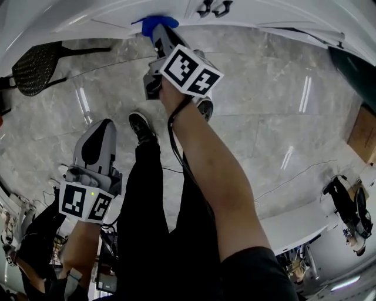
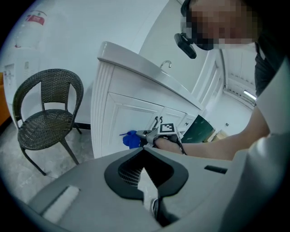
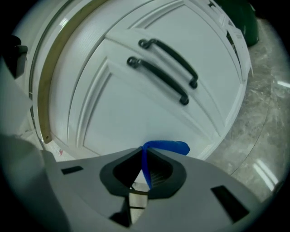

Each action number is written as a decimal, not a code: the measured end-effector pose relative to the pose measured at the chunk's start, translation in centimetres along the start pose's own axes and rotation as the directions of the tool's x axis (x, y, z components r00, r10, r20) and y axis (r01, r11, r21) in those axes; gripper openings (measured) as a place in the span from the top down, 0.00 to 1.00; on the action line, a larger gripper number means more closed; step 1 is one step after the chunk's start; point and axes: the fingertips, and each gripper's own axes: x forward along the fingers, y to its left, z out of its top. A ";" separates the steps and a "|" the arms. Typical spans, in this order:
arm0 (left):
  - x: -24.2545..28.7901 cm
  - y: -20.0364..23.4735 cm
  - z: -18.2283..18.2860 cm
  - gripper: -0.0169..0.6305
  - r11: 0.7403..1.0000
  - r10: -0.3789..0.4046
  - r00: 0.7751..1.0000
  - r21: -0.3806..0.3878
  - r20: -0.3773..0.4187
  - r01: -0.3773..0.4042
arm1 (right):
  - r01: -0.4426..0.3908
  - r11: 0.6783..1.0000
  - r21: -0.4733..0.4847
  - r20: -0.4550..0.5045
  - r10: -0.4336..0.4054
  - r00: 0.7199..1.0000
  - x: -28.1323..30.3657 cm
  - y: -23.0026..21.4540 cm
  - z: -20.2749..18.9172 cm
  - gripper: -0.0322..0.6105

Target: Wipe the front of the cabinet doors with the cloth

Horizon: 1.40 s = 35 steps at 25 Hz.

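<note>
Blue cloth [image 1: 154,23] presses low on the cabinet door [image 1: 117,17] in the head view, pinched in the right tool [image 1: 157,32]. Left gripper view: the left tool [image 2: 143,152] is closed and empty, well back from the door. Right gripper view: I'd keep the cloth flat and sweep below the handles [image 3: 167,77]; the door's bottom edge is near.

Wicker chair [image 2: 45,122] on marble floor [image 1: 264,111]
</note>
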 end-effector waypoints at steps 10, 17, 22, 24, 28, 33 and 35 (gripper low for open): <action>-4.0 7.5 -0.8 0.98 0.994 0.107 0.994 -0.024 0.024 -0.106 | -0.029 1.000 -0.007 -0.189 0.028 0.982 8.0 5.3 -12.1 0.90; -3.7 8.4 -1.6 0.97 0.993 0.113 0.994 -0.041 0.011 -0.112 | 0.011 0.998 -0.059 -0.192 -0.022 0.981 9.1 2.8 -10.8 0.90; -1.6 6.8 -1.4 0.98 0.997 0.074 0.997 -0.026 0.006 -0.074 | 0.102 0.993 -0.066 -0.130 -0.110 0.985 7.7 -2.5 -6.5 0.90; -0.7 5.8 -1.5 0.98 0.998 0.061 0.998 -0.019 0.003 -0.061 | 0.126 0.990 -0.070 -0.109 -0.133 0.985 7.0 -4.4 -4.7 0.90; 1.2 3.4 -1.7 0.98 0.999 0.036 0.999 -0.005 -0.011 -0.036 | 0.156 0.985 -0.080 -0.082 -0.163 0.983 5.2 -7.7 -1.7 0.90; 2.8 0.6 -1.7 0.98 1.000 0.012 1.000 0.005 -0.023 -0.011 | 0.166 0.983 -0.078 -0.059 -0.171 0.983 3.3 -9.7 1.2 0.90; 3.6 -0.5 -1.7 0.98 1.000 0.006 1.000 0.005 -0.028 -0.006 | 0.174 0.982 -0.073 -0.050 -0.177 0.983 2.6 -10.7 2.2 0.90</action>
